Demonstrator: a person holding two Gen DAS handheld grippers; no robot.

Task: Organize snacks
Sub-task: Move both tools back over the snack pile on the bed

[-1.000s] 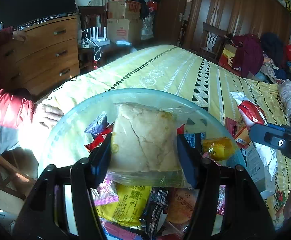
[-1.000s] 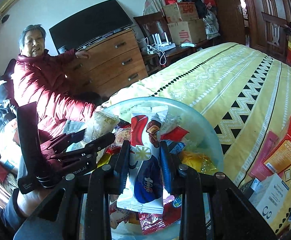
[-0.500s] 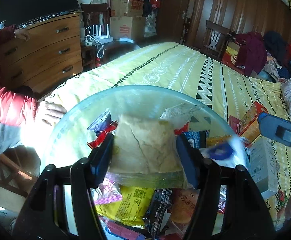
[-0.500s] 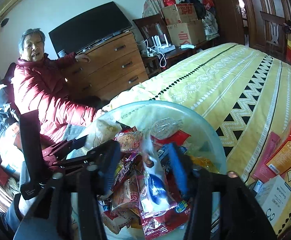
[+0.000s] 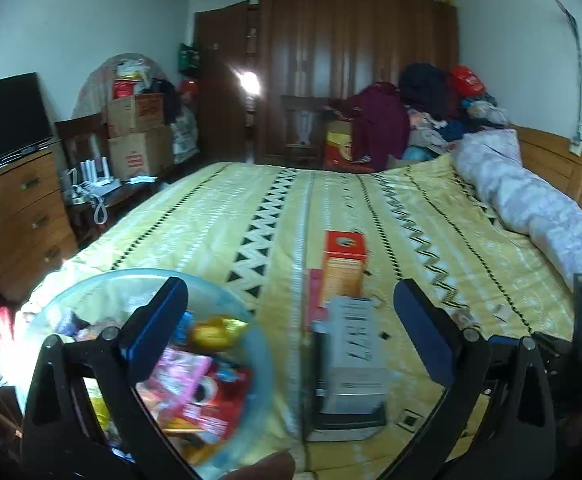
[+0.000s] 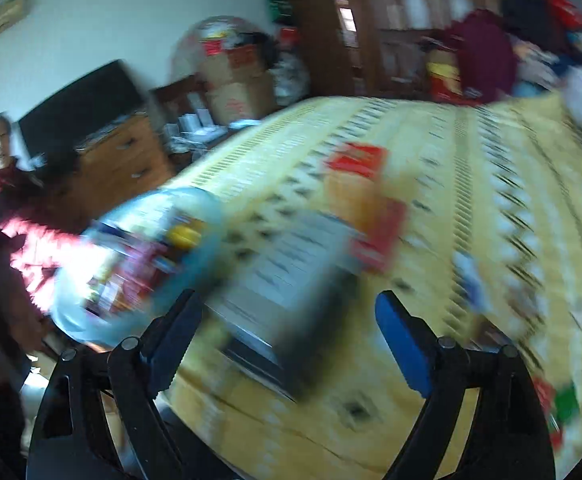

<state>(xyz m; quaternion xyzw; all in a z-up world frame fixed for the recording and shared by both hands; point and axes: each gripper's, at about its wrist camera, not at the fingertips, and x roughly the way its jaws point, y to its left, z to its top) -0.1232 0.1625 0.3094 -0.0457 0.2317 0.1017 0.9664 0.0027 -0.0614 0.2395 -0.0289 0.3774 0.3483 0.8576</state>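
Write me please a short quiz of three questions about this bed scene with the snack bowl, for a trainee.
1. True or false: the left tongs grip a snack packet.
2. Multiple choice. The grey box lies: A) inside the glass bowl; B) on the yellow bedspread, beside the bowl; C) on the wooden dresser.
3. Fill in: just beyond the grey box lies an orange box with a ____ top end.

Key:
1. False. Both tongs have just been opening, and nothing is between the jaws; the right tongs are empty too.
2. B
3. red
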